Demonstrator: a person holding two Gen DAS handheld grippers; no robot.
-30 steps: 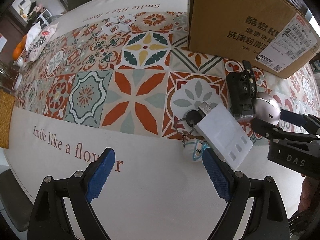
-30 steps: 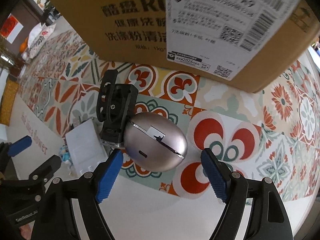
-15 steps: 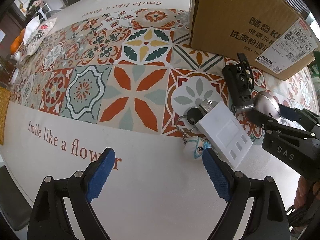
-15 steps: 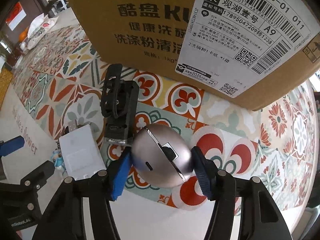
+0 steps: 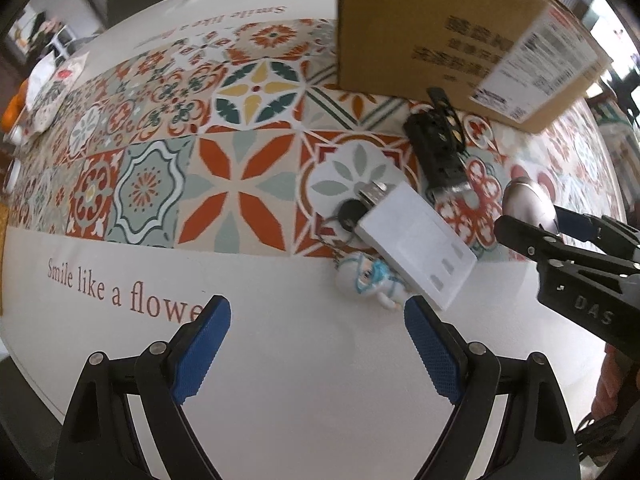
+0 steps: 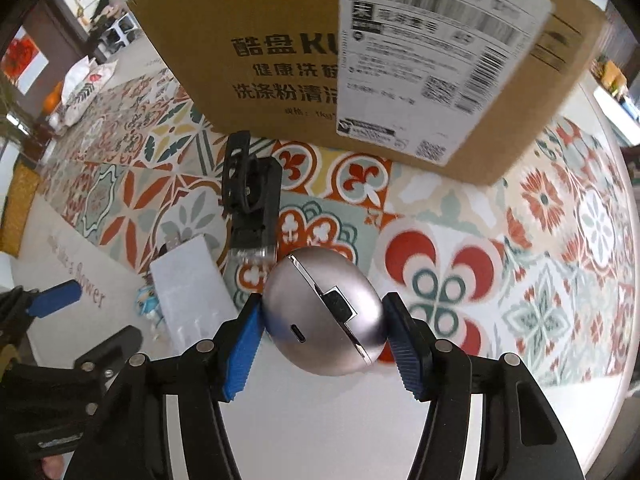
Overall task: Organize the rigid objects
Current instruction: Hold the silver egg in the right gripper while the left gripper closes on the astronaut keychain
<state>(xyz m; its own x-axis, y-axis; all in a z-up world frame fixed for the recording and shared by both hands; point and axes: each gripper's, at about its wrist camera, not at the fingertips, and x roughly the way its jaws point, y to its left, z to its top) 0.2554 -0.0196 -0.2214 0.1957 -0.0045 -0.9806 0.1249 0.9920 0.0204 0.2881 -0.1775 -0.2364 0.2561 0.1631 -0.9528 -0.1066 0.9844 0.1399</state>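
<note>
The silver egg-shaped mouse (image 6: 326, 310) is clamped between the blue pads (image 6: 244, 350) of the right gripper (image 6: 324, 340). Its long axis is tilted, running from upper left to lower right in the right wrist view, with the port side turned toward the camera. Just beside it lie a black clip-like device (image 6: 252, 204) and a white flat case (image 6: 188, 280) on the patterned tablecloth (image 6: 480, 240). A cardboard box (image 6: 360, 60) stands behind; its inside cannot be seen. The left gripper (image 5: 316, 344) is held open over the cloth, empty.

Satin metallic silver egg-shaped case (image 6: 324, 312), matt brown cardboard box (image 6: 280, 60), smooth white plastic card (image 5: 416, 240), printed tablecloth (image 5: 240, 200)
</note>
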